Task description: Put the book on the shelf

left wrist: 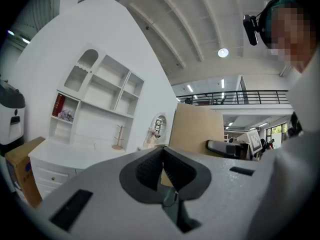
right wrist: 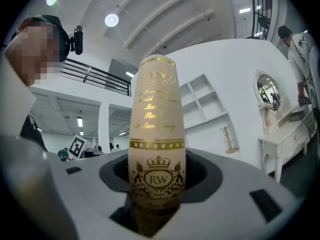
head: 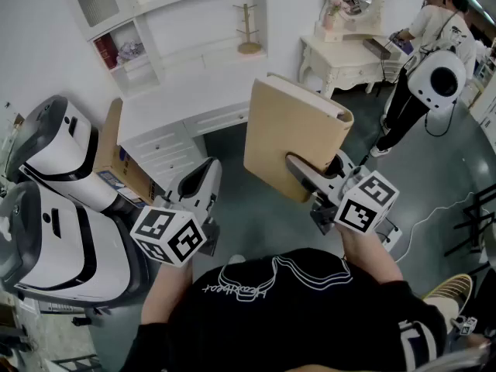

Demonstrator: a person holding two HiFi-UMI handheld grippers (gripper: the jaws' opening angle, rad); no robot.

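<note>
A thick tan book (head: 291, 130) with gold print on its spine (right wrist: 156, 134) stands upright in my right gripper (head: 301, 170), whose jaws are shut on its lower spine end. In the right gripper view the spine fills the gap between the jaws of my right gripper (right wrist: 156, 184). To the left and lower, my left gripper (head: 203, 180) is held in the air, shut with nothing in it; its pads (left wrist: 150, 168) meet. The white shelf unit (head: 167, 10) stands ahead against the wall, above a white desk (head: 178, 99). It shows as well in the left gripper view (left wrist: 100, 91).
A red book (head: 105, 50) and a wooden mug tree (head: 249, 29) sit on the shelf unit. A cardboard box (head: 115, 161) leans by the desk, and white machines (head: 54, 208) stand at the left. A dressing table (head: 349, 56) and a person (head: 422, 60) are at the right.
</note>
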